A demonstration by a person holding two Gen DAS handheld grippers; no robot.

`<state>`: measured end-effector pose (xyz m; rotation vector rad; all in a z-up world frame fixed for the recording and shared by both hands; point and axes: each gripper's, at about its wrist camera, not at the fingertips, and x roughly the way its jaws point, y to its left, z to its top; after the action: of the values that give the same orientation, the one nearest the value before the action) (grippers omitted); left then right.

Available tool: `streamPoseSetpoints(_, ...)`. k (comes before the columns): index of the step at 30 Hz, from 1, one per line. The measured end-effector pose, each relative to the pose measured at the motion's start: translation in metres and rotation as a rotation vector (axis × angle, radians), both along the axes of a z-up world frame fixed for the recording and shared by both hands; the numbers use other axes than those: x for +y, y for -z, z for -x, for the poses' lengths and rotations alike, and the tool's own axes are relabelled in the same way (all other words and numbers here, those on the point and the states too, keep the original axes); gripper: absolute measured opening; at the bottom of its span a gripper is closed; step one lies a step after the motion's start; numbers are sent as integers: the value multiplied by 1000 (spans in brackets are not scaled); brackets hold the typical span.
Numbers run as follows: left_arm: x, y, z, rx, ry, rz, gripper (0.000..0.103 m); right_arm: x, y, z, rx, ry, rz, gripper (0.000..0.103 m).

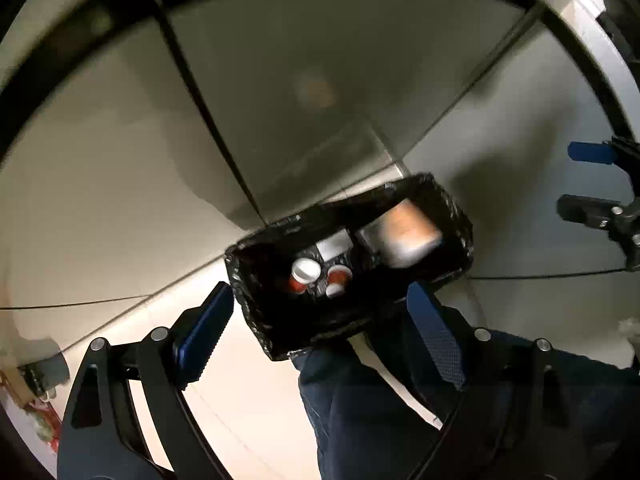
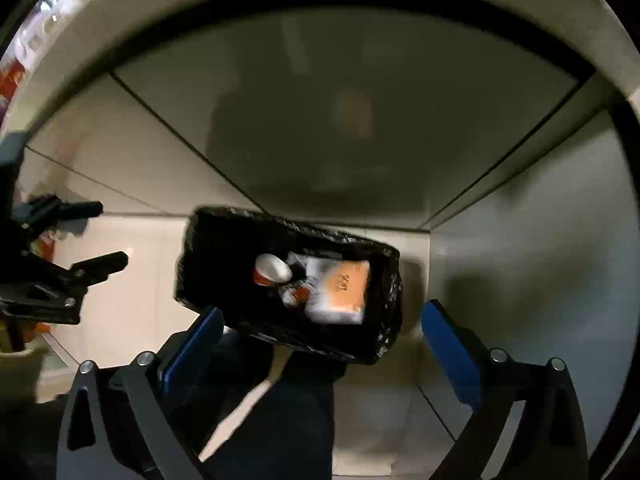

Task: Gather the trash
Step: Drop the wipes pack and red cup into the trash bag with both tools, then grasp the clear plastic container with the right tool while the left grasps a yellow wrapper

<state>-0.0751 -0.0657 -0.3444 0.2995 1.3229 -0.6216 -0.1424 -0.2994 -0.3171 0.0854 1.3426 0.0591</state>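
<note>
A rectangular bin lined with a black bag (image 1: 256, 312) stands on the floor below both grippers; it also shows in the right wrist view (image 2: 208, 248). Inside lie an orange and white pack (image 1: 404, 236), also seen in the right wrist view (image 2: 344, 290), red and white paper cups (image 1: 306, 274) and a small white box (image 1: 334, 246). My left gripper (image 1: 320, 328) is open and empty above the bin's near rim. My right gripper (image 2: 322, 336) is open and empty above the bin. Each gripper shows in the other's view, the right one (image 1: 576, 178) and the left one (image 2: 106, 236).
Pale floor tiles (image 1: 100, 200) with dark joints surround the bin. The person's leg in dark jeans (image 1: 380, 412) stands just before the bin. A grey caster (image 1: 46, 372) and coloured clutter sit at the far left edge.
</note>
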Motion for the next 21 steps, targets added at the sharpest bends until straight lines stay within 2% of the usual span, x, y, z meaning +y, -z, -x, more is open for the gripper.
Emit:
streamPoseSetpoints(3,12,-44,4,-58,-13,77,86,-3,-50,2,-100,-8,-20,98)
streamPoseSetpoints(6,17,-89,14,-156,-27,139,88,-9,-123,-10,-295,20,-57,98)
streamPoseSetpoints(8,20,-110,10,-192,-58,184,89,-27,-167,-24,-450,81,-21,98)
streamPoseSetpoints(10,23,-132,1,-231,-106,222,89,-51,-188,-46,-545,155,31,98)
streamPoseSetpoints(12,21,-149,-9,-272,-140,259,89,-77,-192,-72,-582,229,115,98)
streamPoseSetpoints(14,18,-160,-16,-303,-155,268,89,-105,-190,-100,-578,267,155,98)
streamPoseSetpoints(17,12,-171,-26,-318,-168,282,89,-132,-168,-144,-492,280,159,98)
streamPoseSetpoints(18,12,-174,-30,-319,-171,283,89,-137,-156,-153,-450,273,156,98)
streamPoseSetpoints(21,11,-181,-37,-326,-184,287,89,-141,-134,-174,-397,250,179,97)
